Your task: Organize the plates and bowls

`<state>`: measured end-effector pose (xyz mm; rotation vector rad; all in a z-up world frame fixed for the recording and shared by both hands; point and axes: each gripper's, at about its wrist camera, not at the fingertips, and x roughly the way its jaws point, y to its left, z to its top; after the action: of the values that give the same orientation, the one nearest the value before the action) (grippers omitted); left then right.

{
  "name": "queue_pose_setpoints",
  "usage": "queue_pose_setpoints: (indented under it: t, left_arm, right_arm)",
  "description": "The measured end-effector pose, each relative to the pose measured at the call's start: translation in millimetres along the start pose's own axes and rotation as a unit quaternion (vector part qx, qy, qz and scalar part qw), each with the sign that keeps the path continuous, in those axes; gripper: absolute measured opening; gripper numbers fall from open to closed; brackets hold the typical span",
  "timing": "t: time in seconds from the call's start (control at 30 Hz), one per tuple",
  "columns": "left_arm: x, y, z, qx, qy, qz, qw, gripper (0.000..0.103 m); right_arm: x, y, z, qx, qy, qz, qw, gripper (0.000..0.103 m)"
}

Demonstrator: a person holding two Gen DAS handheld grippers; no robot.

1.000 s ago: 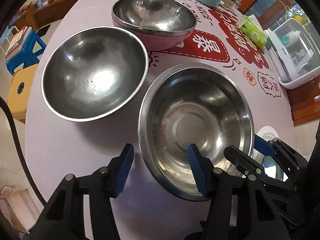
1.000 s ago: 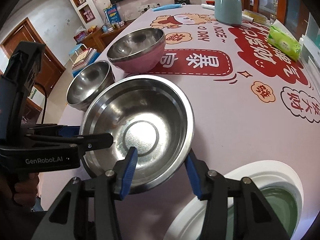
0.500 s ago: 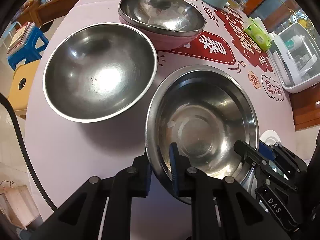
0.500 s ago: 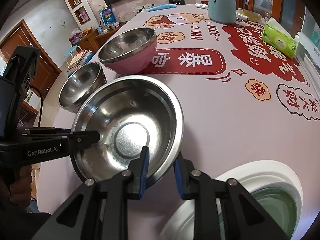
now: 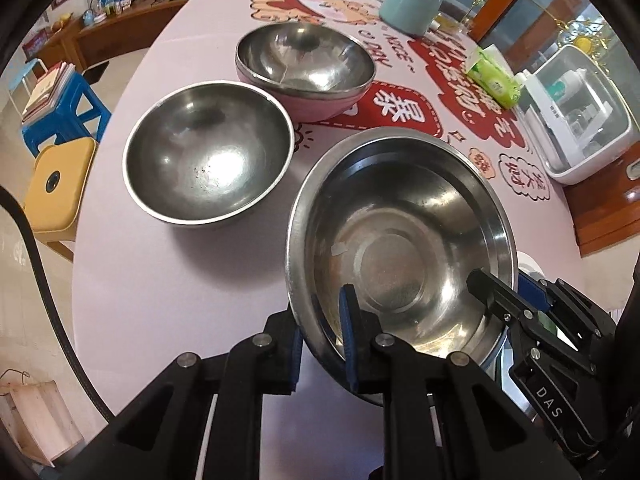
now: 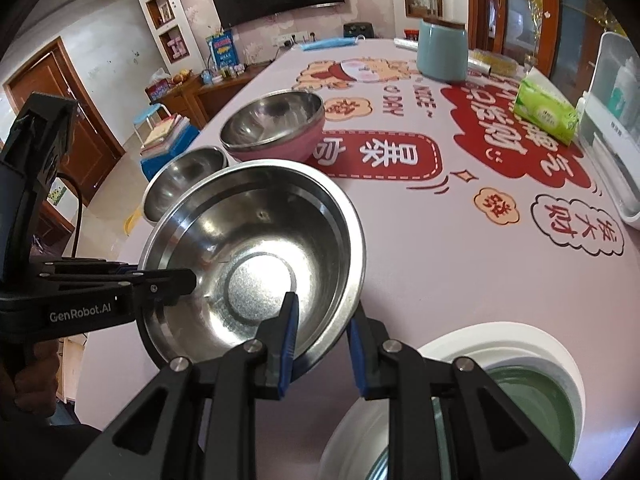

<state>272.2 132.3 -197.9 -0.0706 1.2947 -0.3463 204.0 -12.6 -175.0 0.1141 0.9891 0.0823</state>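
A large flat-bottomed steel bowl (image 5: 400, 248) is held tilted above the pink table by both grippers. My left gripper (image 5: 322, 344) is shut on its near-left rim. My right gripper (image 6: 322, 336) is shut on its near-right rim, and the bowl fills the middle of the right wrist view (image 6: 256, 256). A round steel bowl (image 5: 208, 152) stands on the table to the left. Behind it, another steel bowl (image 5: 304, 60) sits nested in a pink bowl (image 5: 320, 104). A white plate with a green bowl in it (image 6: 520, 392) lies at the near right.
A teal canister (image 5: 410, 6) stands at the far end of the table. A green tissue pack (image 5: 494, 78) and a white storage box (image 5: 580, 120) are on the right. Stools (image 5: 60, 184) stand beyond the table's left edge.
Both grippers closed on the large bowl's rim and lifted it; it now tilts and sits higher and closer in both views.
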Motion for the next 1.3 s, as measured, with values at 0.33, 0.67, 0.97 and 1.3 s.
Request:
queue_pose_setpoints:
  t: [0.33,0.67,0.97,1.3]
  left_arm:
    - [-33,3,-35,-0.013,-0.024,0.004,0.9996,0.015]
    - [-58,7,-80,-0.042,-0.045,0.016,0.9980,0.015]
    - [-53,4,-119,-0.043,-0.014,0.025,0.9987,0.015]
    - [-34,-7,-150,-0.031,0.019,0.022,0.9991,0.015]
  right_arm:
    - [-35,19,-15,-0.053,-0.029,0.004,0.998,0.024]
    - [-61,41,-39,-0.114,-0.037,0.016,0.993,0.024]
    - [-63,46,-71,-0.131,-0.002,0.018,0.991,0.024]
    - [-57,42,-105,-0.131,0.044,-0.002,0.990,0.028]
